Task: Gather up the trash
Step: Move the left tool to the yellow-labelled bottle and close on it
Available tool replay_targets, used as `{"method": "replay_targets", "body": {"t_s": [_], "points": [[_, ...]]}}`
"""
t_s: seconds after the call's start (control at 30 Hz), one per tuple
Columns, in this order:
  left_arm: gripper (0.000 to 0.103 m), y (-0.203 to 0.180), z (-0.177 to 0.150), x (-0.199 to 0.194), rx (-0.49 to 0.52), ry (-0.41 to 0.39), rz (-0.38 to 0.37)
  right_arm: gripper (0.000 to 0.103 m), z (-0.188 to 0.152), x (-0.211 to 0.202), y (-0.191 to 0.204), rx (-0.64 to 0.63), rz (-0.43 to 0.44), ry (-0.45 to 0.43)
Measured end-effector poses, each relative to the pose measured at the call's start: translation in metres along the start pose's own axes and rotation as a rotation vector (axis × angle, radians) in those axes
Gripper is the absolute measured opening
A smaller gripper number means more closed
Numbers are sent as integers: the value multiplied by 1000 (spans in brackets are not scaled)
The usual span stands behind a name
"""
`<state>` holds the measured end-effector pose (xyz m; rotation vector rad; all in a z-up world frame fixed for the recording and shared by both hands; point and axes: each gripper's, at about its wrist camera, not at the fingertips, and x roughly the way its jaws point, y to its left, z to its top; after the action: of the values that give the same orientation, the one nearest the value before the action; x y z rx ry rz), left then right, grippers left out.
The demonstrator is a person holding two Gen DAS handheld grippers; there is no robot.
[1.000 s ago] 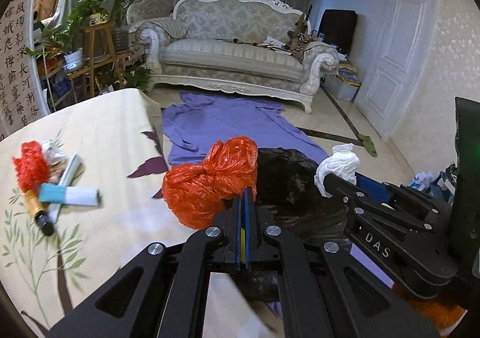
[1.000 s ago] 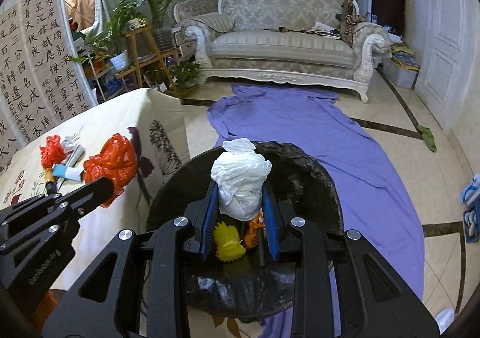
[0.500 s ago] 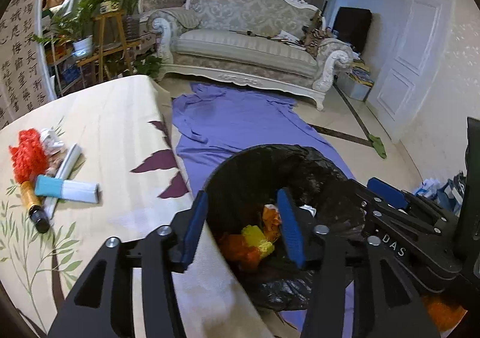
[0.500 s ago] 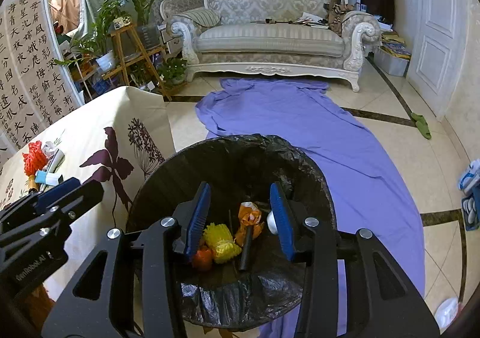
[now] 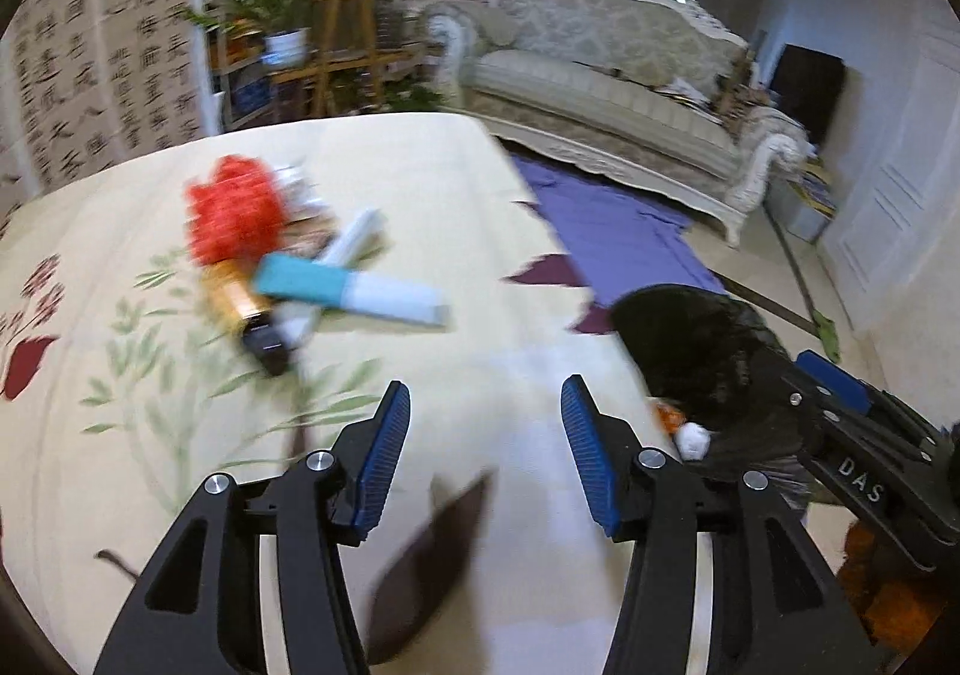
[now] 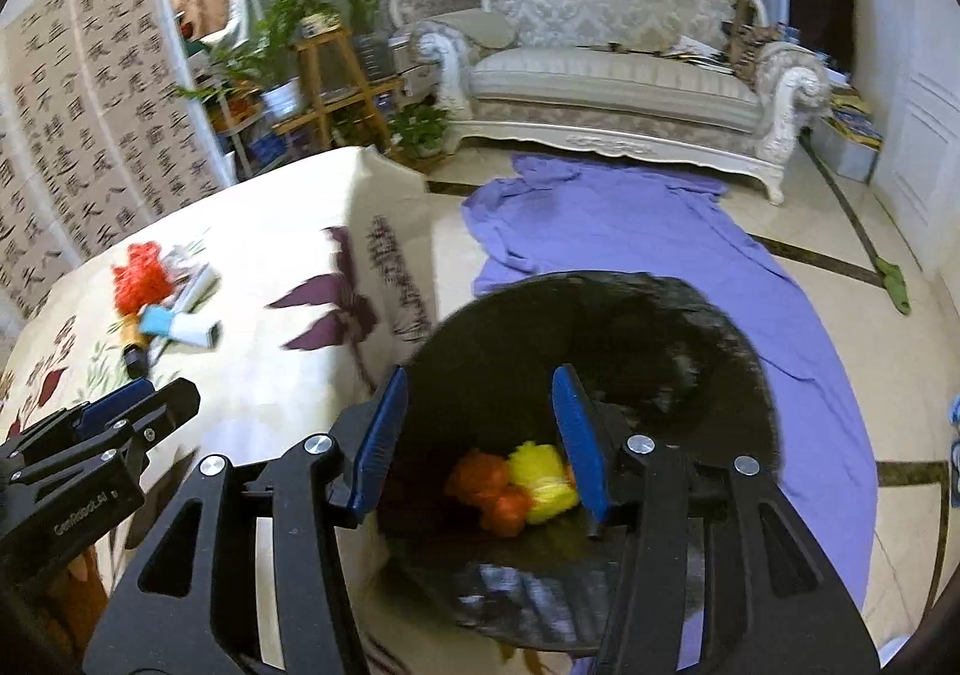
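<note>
A home living room: ornate carved sofa (image 6: 606, 75) at the far wall, potted plants (image 6: 288, 45) on wooden stands far left, calligraphy panels (image 6: 90, 123) on the left, polished tile floor (image 6: 840, 315) under a purple cloth (image 6: 630, 237), flower-printed tablecloth (image 5: 150, 345) near left.

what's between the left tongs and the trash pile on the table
Nothing visible. Only bare tablecloth lies between the empty left tongs and the trash pile, which sits ahead and to the left.
</note>
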<state>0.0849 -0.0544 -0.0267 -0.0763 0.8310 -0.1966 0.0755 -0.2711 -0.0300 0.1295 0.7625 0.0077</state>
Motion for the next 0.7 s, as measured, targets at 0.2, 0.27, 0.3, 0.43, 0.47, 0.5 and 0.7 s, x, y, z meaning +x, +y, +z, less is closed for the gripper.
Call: {"method": "replay_targets", "body": {"t_s": [0.2,0.27,0.3,0.43,0.47,0.5,0.7], "points": [[54,29,-2,-9,-60,-10,59,49,1,4,31,-50,53,13],[57,38,2,-8,-72,-16,75,49,2,5,39,-61,65,15],[57,42,4,-7,-77,-17,85,49,2,5,43,-67,70,18],[59,57,12,-1,-99,-18,113,49,2,6,52,-83,81,22],[60,60,15,1,-103,-17,122,49,2,6,54,-85,81,22],[60,64,17,4,-109,-15,133,49,2,6,56,-89,82,24],[60,87,22,18,-152,24,185,49,3,10,58,-97,80,33]]}}
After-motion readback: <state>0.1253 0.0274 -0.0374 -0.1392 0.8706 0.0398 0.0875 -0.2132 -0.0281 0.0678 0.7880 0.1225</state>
